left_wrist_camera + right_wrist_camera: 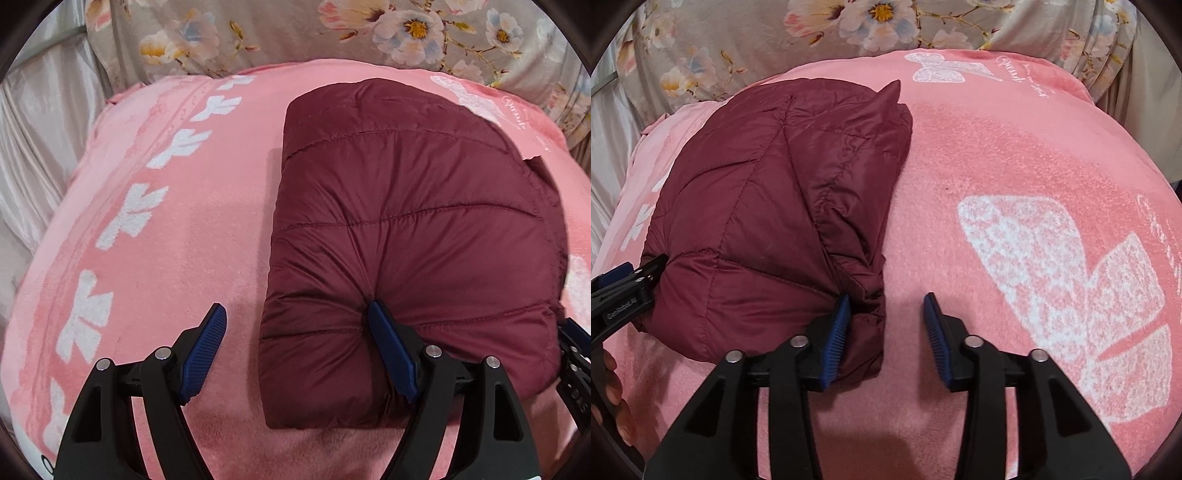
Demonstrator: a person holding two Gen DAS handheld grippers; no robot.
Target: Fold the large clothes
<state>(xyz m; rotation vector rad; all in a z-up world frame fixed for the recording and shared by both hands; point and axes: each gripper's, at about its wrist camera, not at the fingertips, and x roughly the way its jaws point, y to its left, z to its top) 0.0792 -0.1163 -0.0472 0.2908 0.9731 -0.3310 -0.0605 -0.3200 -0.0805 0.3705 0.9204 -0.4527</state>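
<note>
A folded maroon quilted puffer jacket (406, 240) lies on the pink fleece blanket (177, 221). The left gripper (295, 314) and right gripper (886, 306) stand spread at the jacket's near edge, pinching nothing

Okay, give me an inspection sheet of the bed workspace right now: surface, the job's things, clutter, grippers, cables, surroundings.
Surface: pink blanket with white butterfly prints, spread across the bed.
Job's things: maroon quilted jacket, folded into a compact bundle lying on the blanket.
Clutter: nothing seen.
Grippers: left gripper open, one finger pressing into the jacket's near edge, the other over bare blanket. Right gripper open, one finger against the jacket's bunched side, not clamping it.
Cables: nothing seen.
Surroundings: floral bedding behind the blanket; pale satin fabric beside it.
</note>
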